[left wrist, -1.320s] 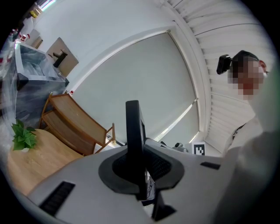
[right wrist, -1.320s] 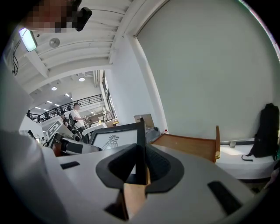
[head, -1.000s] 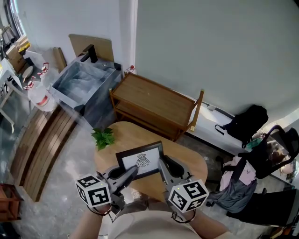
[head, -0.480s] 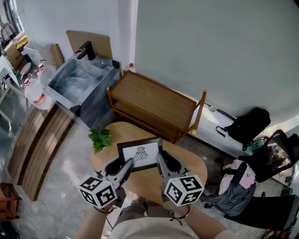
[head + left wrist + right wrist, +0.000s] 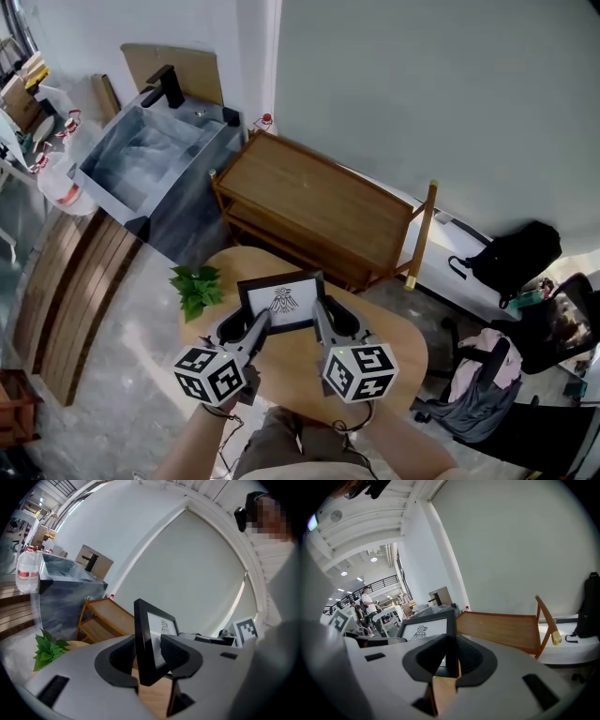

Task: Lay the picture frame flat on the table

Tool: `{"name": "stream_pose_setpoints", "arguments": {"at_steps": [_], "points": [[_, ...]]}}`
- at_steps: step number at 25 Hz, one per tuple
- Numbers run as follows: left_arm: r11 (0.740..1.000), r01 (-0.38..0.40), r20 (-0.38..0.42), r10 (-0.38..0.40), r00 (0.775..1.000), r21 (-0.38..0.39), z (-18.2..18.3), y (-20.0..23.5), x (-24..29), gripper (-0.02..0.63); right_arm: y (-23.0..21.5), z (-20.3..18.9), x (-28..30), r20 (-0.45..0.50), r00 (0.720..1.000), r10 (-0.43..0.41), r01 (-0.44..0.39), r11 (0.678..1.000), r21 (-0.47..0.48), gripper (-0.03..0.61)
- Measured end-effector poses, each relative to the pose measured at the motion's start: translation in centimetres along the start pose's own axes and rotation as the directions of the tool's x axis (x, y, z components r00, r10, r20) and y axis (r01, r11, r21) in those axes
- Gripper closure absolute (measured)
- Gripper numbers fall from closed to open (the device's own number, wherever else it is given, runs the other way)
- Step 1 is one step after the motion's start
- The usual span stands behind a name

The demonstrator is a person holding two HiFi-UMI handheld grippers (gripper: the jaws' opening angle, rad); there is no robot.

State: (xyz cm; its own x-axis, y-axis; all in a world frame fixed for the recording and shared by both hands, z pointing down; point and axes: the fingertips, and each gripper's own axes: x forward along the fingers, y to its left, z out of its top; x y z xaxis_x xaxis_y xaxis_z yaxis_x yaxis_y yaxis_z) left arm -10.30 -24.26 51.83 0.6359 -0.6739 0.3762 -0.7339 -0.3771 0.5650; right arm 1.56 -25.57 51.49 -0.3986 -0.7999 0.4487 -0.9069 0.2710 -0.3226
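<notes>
One picture frame stands upright over the far half of the single round wooden counter, its white print with a dark bird-like figure facing the person. Whether its lower edge rests on the counter or hangs just above it, I cannot tell.

Two claws meet the frame from the counter's near side. The left claw has the frame's left edge between its jaws; they are opening, and in the left gripper view the pads stand a little off the black moulding rather than pressing it. The right claw is clamped narrow on the frame's right edge, and in the right gripper view both pads sit tight against the moulding. Each claw carries one marker cube, so two cubes show above the counter's near edge.

One sprig of green leaves lies at the counter's left edge. Just beyond the counter's far side stands one low wooden rack with a flat top and a shelf beneath. Further to the counter's far left is one grey tub, and the left gripper view shows one clear bottle with a red label beside it. One black backpack lies on the floor by the wall, well to the counter's right.
</notes>
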Motion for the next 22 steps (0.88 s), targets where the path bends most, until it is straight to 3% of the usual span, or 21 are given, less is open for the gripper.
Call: {"name": "stream_pose_setpoints", "arguments": {"at_steps": [11, 22], "points": [[0.991, -0.121, -0.096, 0.116, 0.989, -0.049, -8.9, 12.7, 10.6, 0.454, -6.8, -10.7, 12.1, -0.103, 0.994, -0.049, 0.048, 0.999, -0.010, 0.520], [0.975, -0.211, -0.143, 0.200, 0.969, -0.071, -18.2, 23.8, 17.5, 0.453, -11.6, -22.6, 22.8, -0.230, 0.971, -0.058, 0.061, 0.998, 0.005, 0.522]]}}
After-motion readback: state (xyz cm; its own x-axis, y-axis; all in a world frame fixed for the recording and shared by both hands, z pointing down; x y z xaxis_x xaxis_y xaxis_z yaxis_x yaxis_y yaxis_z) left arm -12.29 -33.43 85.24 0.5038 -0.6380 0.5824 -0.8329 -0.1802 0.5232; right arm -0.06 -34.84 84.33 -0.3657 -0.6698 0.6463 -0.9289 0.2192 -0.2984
